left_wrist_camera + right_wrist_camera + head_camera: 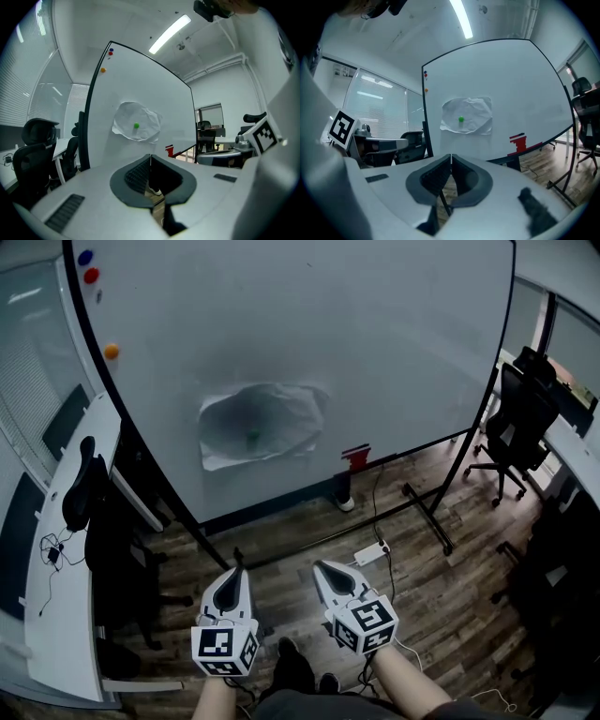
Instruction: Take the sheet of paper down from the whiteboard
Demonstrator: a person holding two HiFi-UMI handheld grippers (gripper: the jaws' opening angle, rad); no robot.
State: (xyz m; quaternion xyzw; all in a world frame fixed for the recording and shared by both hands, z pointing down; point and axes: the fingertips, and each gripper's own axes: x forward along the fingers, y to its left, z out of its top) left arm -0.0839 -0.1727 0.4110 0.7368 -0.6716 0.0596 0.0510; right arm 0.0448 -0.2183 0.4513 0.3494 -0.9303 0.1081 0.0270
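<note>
A wood-plank floor runs through an office lit by a ceiling light strip. A large black-framed whiteboard on a floor stand fills most of the head view. A long white desk lines the left wall with a black office chair drawn up to it, and a second black office chair stands on the right.

Near the middle of the board hangs the sheet of paper, white and heavily crumpled, its edges ragged and its lower left corner curling away. One green magnet pins it at its centre. A small red object sits at the board's lower edge, right of the sheet.

The left gripper and right gripper are side by side low in the head view, well apart from the board and aimed at it. Each has its jaws clenched tip to tip with nothing between them. Their cubes carry black-and-white square markers.

A white power strip lies on the floor ahead of the right gripper. Blue, red and orange magnets dot the board's upper left corner.
</note>
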